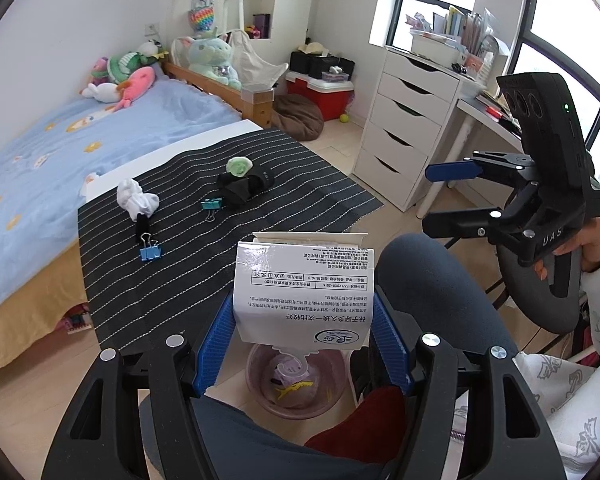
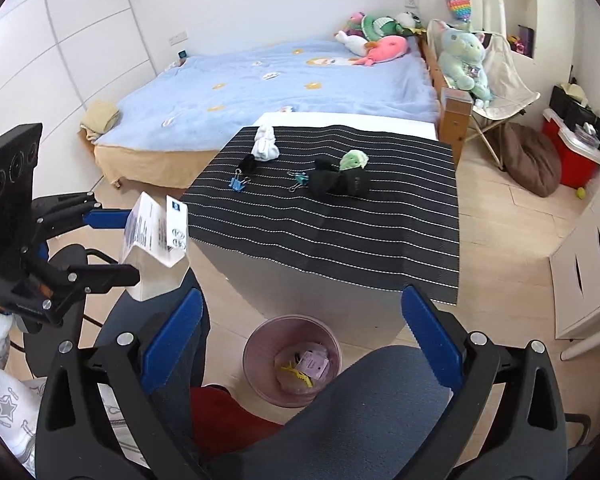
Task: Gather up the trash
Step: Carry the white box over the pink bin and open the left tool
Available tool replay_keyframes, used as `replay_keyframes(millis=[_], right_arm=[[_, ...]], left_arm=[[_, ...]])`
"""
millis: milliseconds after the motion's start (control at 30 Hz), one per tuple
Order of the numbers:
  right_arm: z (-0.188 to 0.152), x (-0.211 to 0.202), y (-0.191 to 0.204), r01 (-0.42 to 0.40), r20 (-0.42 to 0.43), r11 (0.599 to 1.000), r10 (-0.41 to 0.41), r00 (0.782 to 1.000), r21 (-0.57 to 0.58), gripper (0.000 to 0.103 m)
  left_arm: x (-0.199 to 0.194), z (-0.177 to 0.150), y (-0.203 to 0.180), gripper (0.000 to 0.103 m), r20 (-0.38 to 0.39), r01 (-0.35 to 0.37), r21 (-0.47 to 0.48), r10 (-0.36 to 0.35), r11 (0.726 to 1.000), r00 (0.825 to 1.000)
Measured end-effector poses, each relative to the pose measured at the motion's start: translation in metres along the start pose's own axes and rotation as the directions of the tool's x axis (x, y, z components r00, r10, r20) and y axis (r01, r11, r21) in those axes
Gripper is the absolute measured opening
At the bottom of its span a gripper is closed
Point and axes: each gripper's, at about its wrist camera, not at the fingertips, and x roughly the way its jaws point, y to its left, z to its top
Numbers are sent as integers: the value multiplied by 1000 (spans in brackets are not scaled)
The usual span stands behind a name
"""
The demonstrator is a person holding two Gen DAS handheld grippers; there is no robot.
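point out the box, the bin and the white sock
box (image 1: 304, 292), left wrist view, printed front face
bin (image 2: 260, 340), right wrist view, pink rim
white sock (image 2: 265, 144), right wrist view, middle of bundle

Left gripper (image 2: 130, 242) grips a white package (image 2: 156, 236) above the floor; right gripper (image 2: 300, 320) gapes.

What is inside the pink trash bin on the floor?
The pink trash bin holds a pale purple tag or small package and a yellow strip. In the left wrist view, the white box held by the left gripper hides its far rim.
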Motion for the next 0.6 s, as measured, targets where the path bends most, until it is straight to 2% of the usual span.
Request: replay_keyframes(millis=[200, 267, 433, 600], right_arm=[[1, -4, -7, -2, 13, 1000, 2, 1000, 22, 98], [0, -5, -9, -2, 16, 1000, 2, 1000, 28, 98], [0, -4, -9, -6, 13, 1000, 6, 1000, 29, 98], [-1, 1, -4, -11, 2, 1000, 11, 1000, 25, 98]], left_arm=[[2, 2, -8, 67, -1, 12, 22, -12, 1000, 1000], [0, 2, -9, 89, 22, 14, 25, -15, 1000, 1000], [1, 1, -1, 95, 38, -15, -13, 15, 1000, 999], [0, -1, 7, 95, 35, -40, -42, 41, 998, 999]])
